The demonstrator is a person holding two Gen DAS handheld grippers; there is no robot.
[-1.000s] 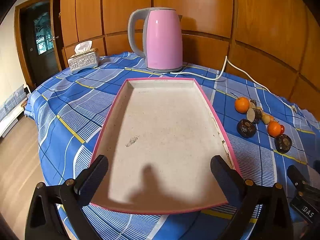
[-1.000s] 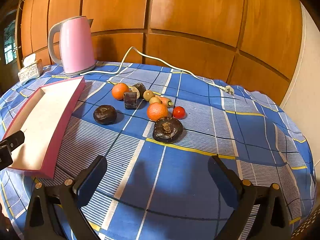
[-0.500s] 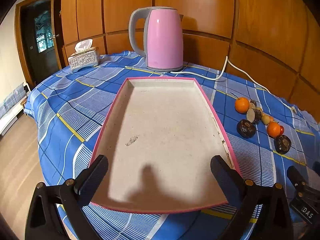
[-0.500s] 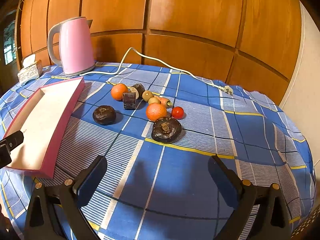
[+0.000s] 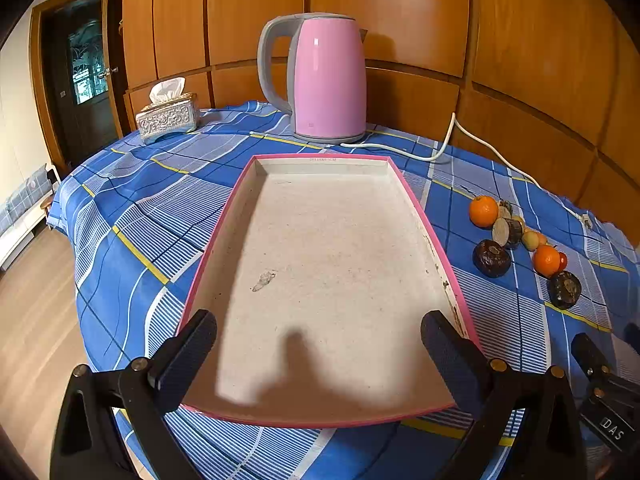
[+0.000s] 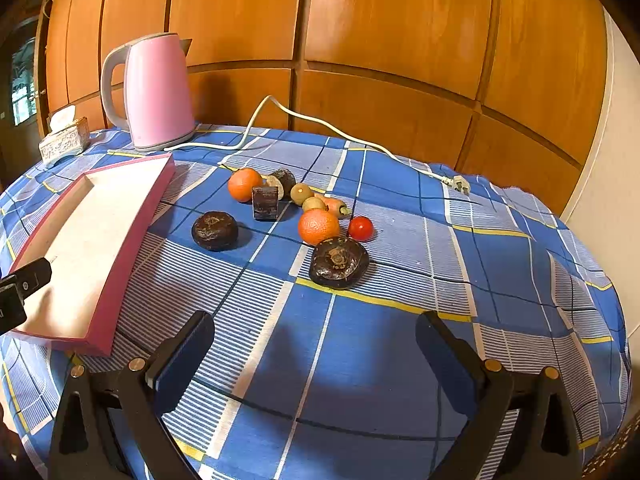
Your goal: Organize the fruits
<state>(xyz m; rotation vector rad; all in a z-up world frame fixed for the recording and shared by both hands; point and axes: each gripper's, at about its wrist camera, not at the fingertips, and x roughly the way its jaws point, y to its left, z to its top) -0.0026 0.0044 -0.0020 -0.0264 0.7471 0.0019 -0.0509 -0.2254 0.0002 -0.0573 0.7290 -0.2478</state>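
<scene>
Pink-rimmed tray (image 5: 416,208) holds nothing. Fruits (image 6: 318,226) clustered on tablecloth right of tray, some overlapping, small ones hard to identify. Left gripper (image 5: 318,344), right gripper (image 6: 314,350) both spread wide, empty.

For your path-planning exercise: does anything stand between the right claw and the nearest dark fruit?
Nothing visible does. Only bare tablecloth lies between the open right claw and the nearest dark fruit.

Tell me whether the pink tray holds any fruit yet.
Empty. The pink tray shows only its bare, stained floor; the fruit, like the orange, lies on the tablecloth beside it.
</scene>
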